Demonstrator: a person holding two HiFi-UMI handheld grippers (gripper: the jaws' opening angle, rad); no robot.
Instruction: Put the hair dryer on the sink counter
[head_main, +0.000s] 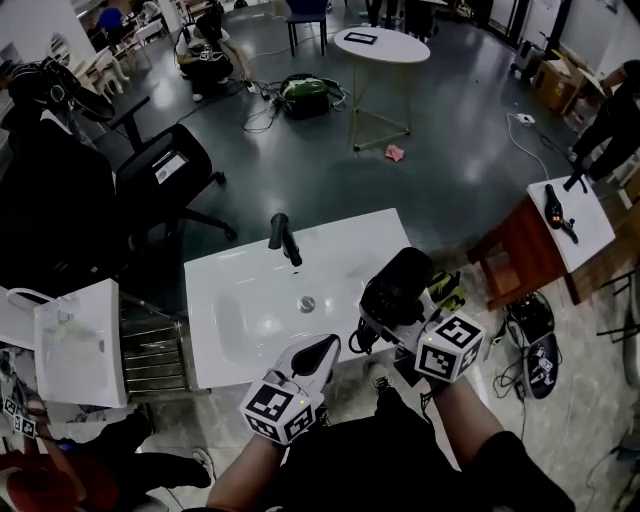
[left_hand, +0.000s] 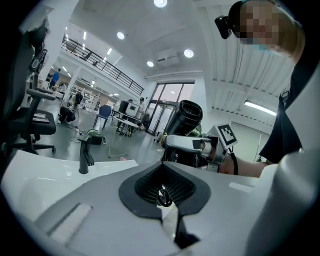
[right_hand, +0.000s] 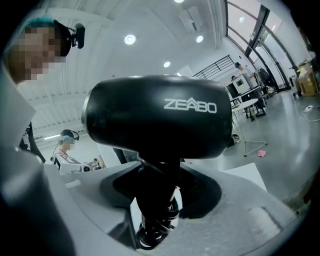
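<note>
Over the front-right corner of the white glossy sink counter (head_main: 355, 240), about 4 o'clock from the round metal drain (head_main: 307, 303), hangs the black barrel-bodied hair dryer (head_main: 400, 283). My right gripper (head_main: 384, 328) is pinching its handle. The barrel's axis runs roughly 1 to 7 o'clock. Bare counter sits just beside it at 11 o'clock. My left gripper (head_main: 316, 353) is at 8 o'clock, pressed together on nothing. A black faucet (head_main: 284, 238) stands at the back, with grey floor beyond.
</note>
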